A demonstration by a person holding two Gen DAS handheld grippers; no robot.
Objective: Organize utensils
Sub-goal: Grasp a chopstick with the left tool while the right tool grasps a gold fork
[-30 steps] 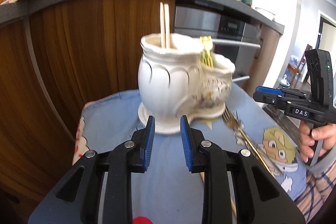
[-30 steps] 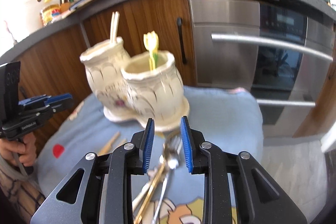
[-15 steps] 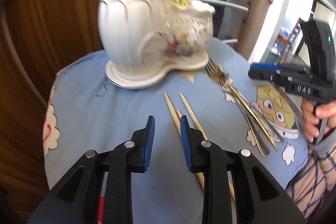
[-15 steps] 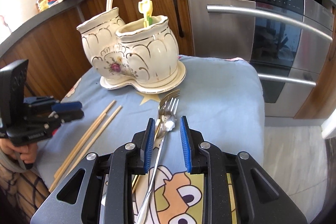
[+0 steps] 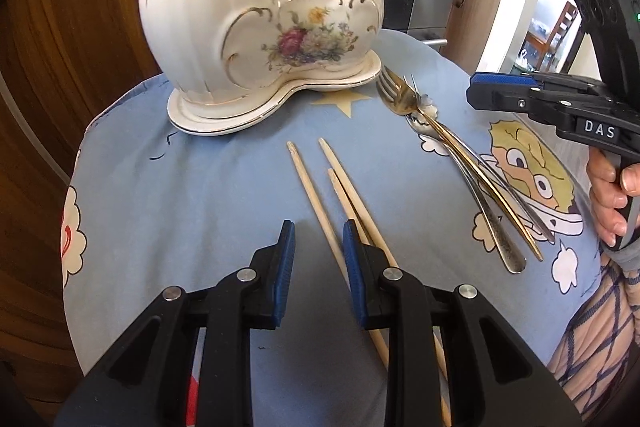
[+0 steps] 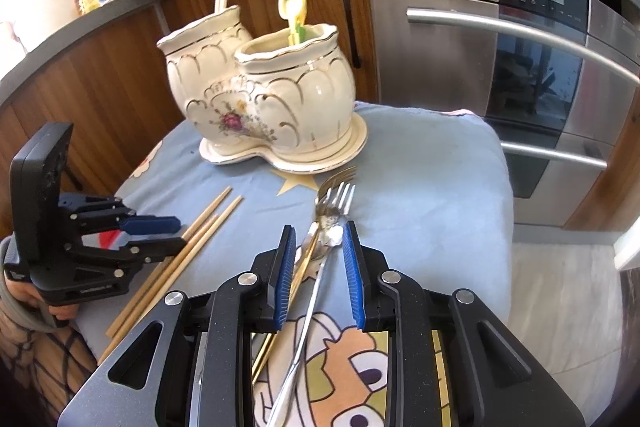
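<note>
three loose chopsticks (image 5: pixel 320 195) lie near the middle of the blue cloth (image 5: pixel 200 195), long axes running near to far, tips toward the ceramic holder (image 5: pixel 260 27). right of them, forks (image 5: pixel 404 99) point tines at the holder too. against the earlier frame, the left gripper (image 5: pixel 319 247) has dropped lower over the chopsticks; jaws narrow, gripping nothing. the right gripper (image 6: pixel 319 247) hovers over the forks, narrow, empty. oven (image 6: pixel 520 67) behind.

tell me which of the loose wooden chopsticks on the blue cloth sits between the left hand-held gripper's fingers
The leftmost pale wooden chopstick, lying apart from the other two chopsticks; its shaft runs into the left hand-held gripper's open gap, while those pass under the right finger.
</note>
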